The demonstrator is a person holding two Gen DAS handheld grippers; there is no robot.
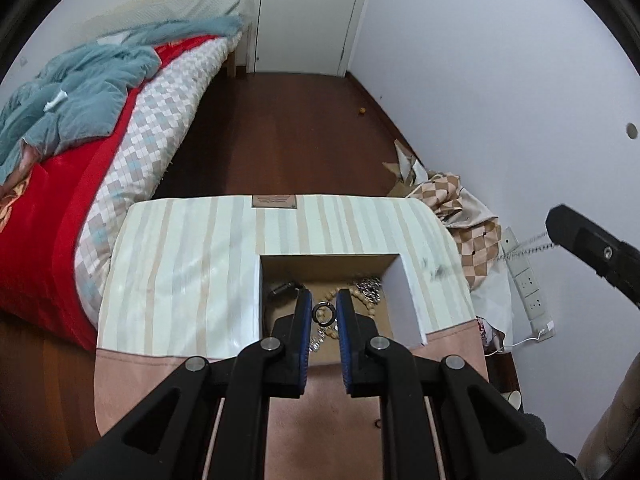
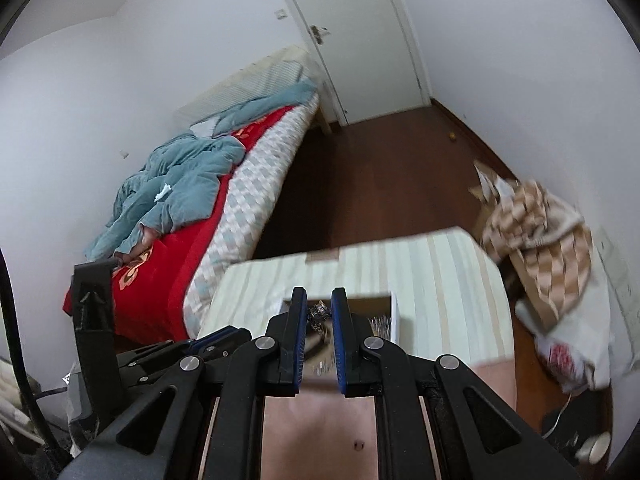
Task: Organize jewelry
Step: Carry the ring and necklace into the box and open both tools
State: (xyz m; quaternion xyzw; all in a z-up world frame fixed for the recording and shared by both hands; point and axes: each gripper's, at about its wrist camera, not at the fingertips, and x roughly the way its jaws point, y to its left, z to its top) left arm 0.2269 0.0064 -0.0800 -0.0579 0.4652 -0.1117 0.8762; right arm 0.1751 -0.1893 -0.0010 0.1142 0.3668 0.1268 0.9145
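The bench point(image 1: 192, 264), under a striped cloth, fills the lower middle of both views, with the bed point(image 1: 132, 152) running off toward 10 o'clock and bare wooden floor point(image 1: 288, 128) at 12. On the bench stands an open cardboard box point(image 1: 394, 292), its long axis lying from 9 to 3 o'clock; its high white wall rises at 3 o'clock.

The left hand-held gripper point(image 1: 323, 314) hangs above the box interior, jaws drawn close and pinching a dark ring point(image 1: 323, 313) between the blue pads. Beads and a silvery chain point(image 1: 370, 286) lie on the box floor toward 1 o'clock of it.

The right hand-held gripper point(image 2: 319, 314) is likewise nearly pressed together, gripping a small dark, sparkly piece point(image 2: 319, 312), blurred, perhaps a brooch or chain cluster. It sits over the box's left half.

Both hands look equally near the box; the open bench to 9 o'clock offers the freest room for laying pieces out, I judge.
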